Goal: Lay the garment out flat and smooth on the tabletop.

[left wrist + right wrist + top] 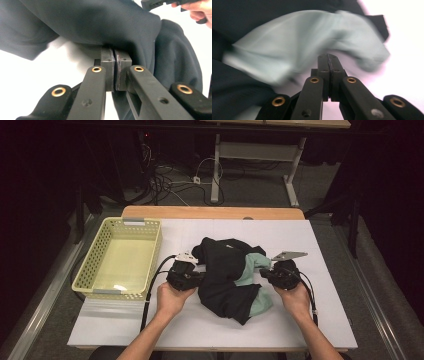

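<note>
Holding the garment (227,275) from both sides, you have it bunched on the white worktop (320,320), just to the right of the yellow basket (95,265). Your left gripper (196,279) touches the dark edge of the garment nearest the basket; in the left gripper view its jaws are pressed together with dark cloth (105,27) pinched between the pads. Your right gripper (264,274) is at the far side of the garment from the basket, next to the pale green part (294,45). Its jaws are fully closed, but the blur hides whether cloth is caught between them.
</note>
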A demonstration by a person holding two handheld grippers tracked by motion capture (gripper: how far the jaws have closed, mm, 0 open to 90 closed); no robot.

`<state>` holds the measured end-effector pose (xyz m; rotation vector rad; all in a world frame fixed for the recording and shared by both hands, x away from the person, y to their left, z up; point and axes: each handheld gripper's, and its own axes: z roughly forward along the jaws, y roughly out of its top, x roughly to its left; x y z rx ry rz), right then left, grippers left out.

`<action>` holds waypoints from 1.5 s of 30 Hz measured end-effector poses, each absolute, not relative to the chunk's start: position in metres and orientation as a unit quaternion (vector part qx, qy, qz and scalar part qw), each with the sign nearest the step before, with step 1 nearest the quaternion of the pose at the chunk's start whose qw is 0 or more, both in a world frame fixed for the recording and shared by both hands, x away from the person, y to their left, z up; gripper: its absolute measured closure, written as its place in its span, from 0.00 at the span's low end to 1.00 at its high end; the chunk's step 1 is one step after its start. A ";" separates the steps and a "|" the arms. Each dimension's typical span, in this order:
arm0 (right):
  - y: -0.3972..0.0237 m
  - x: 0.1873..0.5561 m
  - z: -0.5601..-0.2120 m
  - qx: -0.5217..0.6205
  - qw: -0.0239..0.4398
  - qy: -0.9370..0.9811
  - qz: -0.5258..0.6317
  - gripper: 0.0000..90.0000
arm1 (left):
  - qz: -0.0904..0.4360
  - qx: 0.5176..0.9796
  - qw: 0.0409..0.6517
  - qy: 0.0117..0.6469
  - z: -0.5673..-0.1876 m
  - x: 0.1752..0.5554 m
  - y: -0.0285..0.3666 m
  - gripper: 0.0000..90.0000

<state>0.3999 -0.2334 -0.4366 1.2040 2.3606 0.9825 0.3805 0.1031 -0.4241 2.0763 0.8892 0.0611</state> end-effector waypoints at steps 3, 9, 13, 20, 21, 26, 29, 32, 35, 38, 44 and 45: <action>-0.238 0.401 -0.441 0.428 0.147 0.825 0.339 1.00 | 0.031 0.837 0.417 0.353 -0.426 0.377 0.106 0.95; -0.222 0.403 -0.436 0.418 0.140 0.821 0.363 0.83 | 0.031 0.846 0.402 0.349 -0.435 0.372 0.102 0.95; -0.206 0.415 -0.440 0.427 0.125 0.819 0.363 0.71 | 0.032 0.846 0.401 0.350 -0.436 0.370 0.106 0.95; -0.183 0.427 -0.451 0.421 0.117 0.836 0.331 0.86 | 0.033 0.847 0.399 0.351 -0.437 0.370 0.108 0.95; -0.180 0.428 -0.453 0.414 0.119 0.844 0.320 0.95 | 0.034 0.847 0.399 0.350 -0.436 0.369 0.108 0.95; -0.185 0.425 -0.451 0.407 0.134 0.849 0.308 0.98 | 0.037 0.847 0.400 0.348 -0.431 0.365 0.111 0.95; -0.193 0.419 -0.444 0.405 0.144 0.847 0.313 0.98 | 0.038 0.847 0.399 0.349 -0.429 0.361 0.113 0.95; -0.202 0.410 -0.439 0.402 0.151 0.846 0.315 0.98 | 0.040 0.850 0.396 0.344 -0.425 0.353 0.116 0.95; -0.209 0.399 -0.438 0.396 0.149 0.850 0.315 0.98 | 0.037 0.852 0.396 0.341 -0.423 0.343 0.120 0.95; -0.214 0.387 -0.443 0.390 0.141 0.855 0.311 0.98 | 0.023 0.854 0.394 0.340 -0.427 0.334 0.121 0.95; -0.208 0.375 -0.453 0.378 0.134 0.868 0.294 0.98 | 0.018 0.854 0.393 0.340 -0.434 0.335 0.119 0.93; -0.206 0.375 -0.454 0.377 0.134 0.868 0.293 0.97 | 0.022 0.850 0.396 0.346 -0.434 0.339 0.120 0.91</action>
